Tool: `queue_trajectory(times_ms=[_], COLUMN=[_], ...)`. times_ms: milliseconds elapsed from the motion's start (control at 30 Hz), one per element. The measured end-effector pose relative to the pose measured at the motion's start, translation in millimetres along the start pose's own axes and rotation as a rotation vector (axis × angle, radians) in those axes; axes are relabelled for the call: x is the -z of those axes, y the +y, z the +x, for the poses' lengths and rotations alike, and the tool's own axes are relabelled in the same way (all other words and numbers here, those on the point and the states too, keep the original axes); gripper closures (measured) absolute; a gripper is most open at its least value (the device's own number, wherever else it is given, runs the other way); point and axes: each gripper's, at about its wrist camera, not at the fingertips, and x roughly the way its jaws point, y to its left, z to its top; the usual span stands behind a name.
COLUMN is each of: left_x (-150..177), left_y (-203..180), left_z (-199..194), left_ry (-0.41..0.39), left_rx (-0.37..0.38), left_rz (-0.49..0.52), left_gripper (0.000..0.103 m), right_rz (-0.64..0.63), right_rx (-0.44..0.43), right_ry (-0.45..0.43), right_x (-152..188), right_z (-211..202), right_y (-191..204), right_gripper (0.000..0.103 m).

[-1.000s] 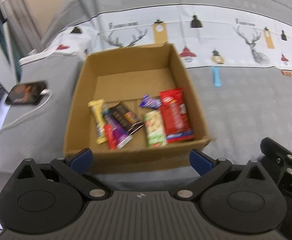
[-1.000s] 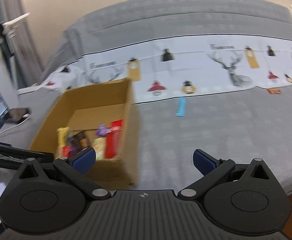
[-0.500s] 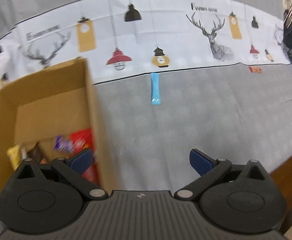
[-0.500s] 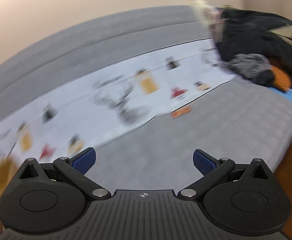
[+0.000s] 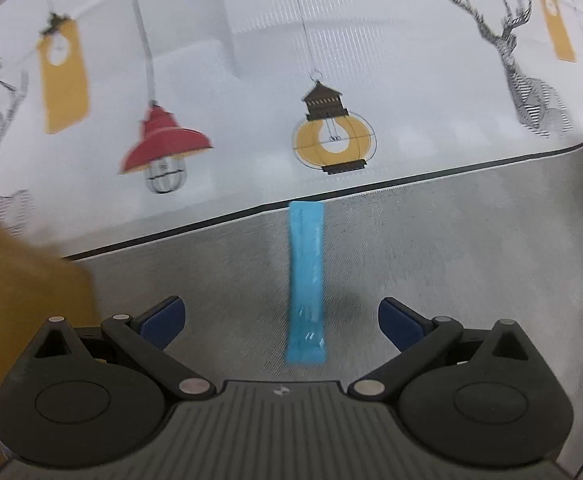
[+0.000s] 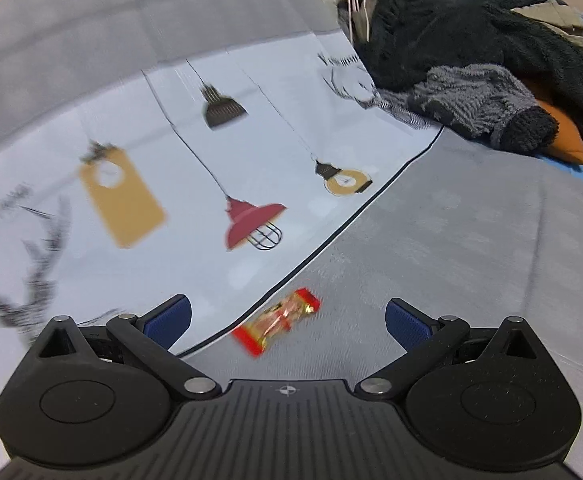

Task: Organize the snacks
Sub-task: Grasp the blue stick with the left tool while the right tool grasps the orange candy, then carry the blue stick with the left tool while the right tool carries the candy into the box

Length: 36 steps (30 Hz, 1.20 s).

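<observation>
A long light-blue snack stick (image 5: 306, 280) lies on the grey bedcover, pointing away from me. My left gripper (image 5: 281, 320) is open and empty, its jaws either side of the stick's near end, just above it. The brown cardboard box (image 5: 19, 312) edge shows at the left. In the right wrist view a small red and gold wrapped snack (image 6: 277, 320) lies on the grey cover by the black seam. My right gripper (image 6: 287, 318) is open and empty, with the snack between its jaws, slightly left of centre.
The bedcover has a white band printed with lamps, tags and deer (image 5: 331, 136). A pile of dark and grey fleece clothes (image 6: 471, 60) with an orange item (image 6: 563, 136) lies at the far right of the bed.
Both grippers have moved away from the box and closed in low over the bed. The left now straddles the blue stick; the right has swung right to the red and gold snack.
</observation>
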Motion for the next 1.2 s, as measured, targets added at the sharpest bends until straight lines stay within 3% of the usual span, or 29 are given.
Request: queue_trajectory(times_ms=[100, 167, 233, 467, 533, 567, 600, 700, 833, 933, 1200], left_x=[-4, -1, 1, 0, 0, -1, 0, 4, 19, 33, 83], left_y=[-4, 5, 7, 13, 14, 15, 14, 25, 39, 45, 75], left_z=[31, 34, 36, 39, 35, 28, 21, 15, -13, -47, -159], left_ry=[0.041, -0.006, -0.023, -0.031, -0.037, -0.06, -0.076, -0.031, -0.057, -0.093, -0.189], left_rx=[-0.004, 0.051, 0.058, 0.06, 0.054, 0.057, 0.066, 0.12, 0.157, 0.194, 0.259], left_rz=[0.007, -0.064, -0.062, -0.068, -0.064, -0.059, -0.04, -0.089, -0.104, -0.119, -0.147], left_gripper=[0.0, 0.0, 0.0, 0.0, 0.013, 0.044, 0.09, 0.091, 0.091, 0.091, 0.091], right_rz=[-0.01, -0.091, -0.068, -0.079, -0.095, -0.115, -0.133, -0.15, -0.109, -0.131, -0.162], right_rx=[0.015, 0.051, 0.041, 0.042, 0.013, -0.024, -0.036, -0.026, -0.051, -0.123, -0.33], right_ry=[0.116, 0.029, -0.011, -0.016, -0.036, -0.041, -0.039, -0.013, 0.017, 0.008, -0.009], right_x=[10, 23, 30, 30, 31, 29, 27, 29, 34, 44, 77], right_z=[47, 53, 53, 54, 44, 40, 37, 30, -1, -49, -222], right_y=[6, 13, 12, 15, 15, 15, 16, 16, 5, -2, -6], right_gripper=[0.0, 0.0, 0.0, 0.001, 0.023, 0.053, 0.074, 0.076, 0.077, 0.079, 0.079])
